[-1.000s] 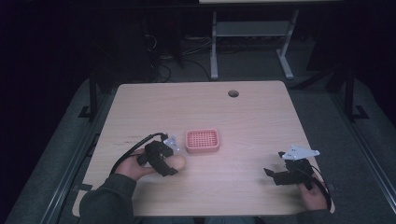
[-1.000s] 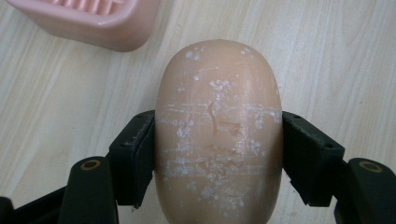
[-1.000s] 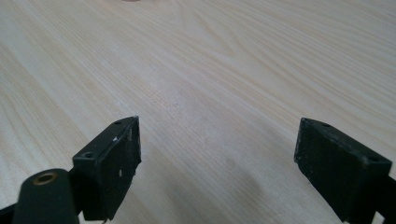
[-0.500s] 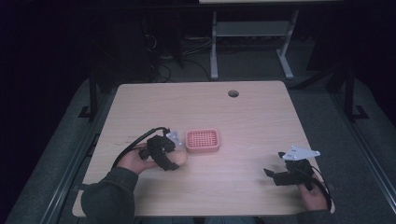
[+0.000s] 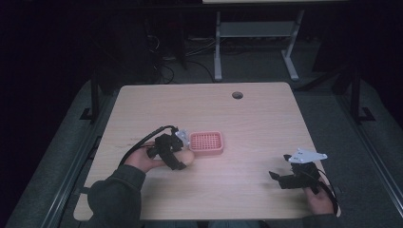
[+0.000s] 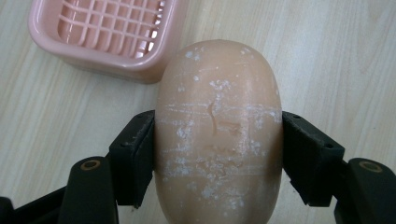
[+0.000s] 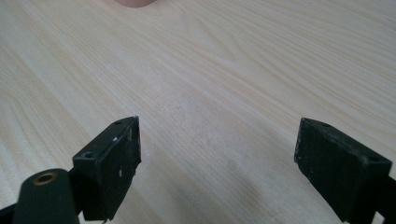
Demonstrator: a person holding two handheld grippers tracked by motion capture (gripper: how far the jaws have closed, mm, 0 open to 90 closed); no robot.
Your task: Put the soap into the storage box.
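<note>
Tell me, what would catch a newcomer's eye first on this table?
Probably the peach bar of soap, clamped between the black jaws of the left gripper, just short of the pink slatted soap dish near the middle of the wooden table. Next, the right gripper at the near right corner, its jaws spread wide over bare wood with nothing between them.

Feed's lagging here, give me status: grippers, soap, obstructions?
Left gripper shut on peach oval soap bar, beside pink slotted plastic soap dish. Right gripper open, empty, over bare wooden table. Nothing in the way.
</note>
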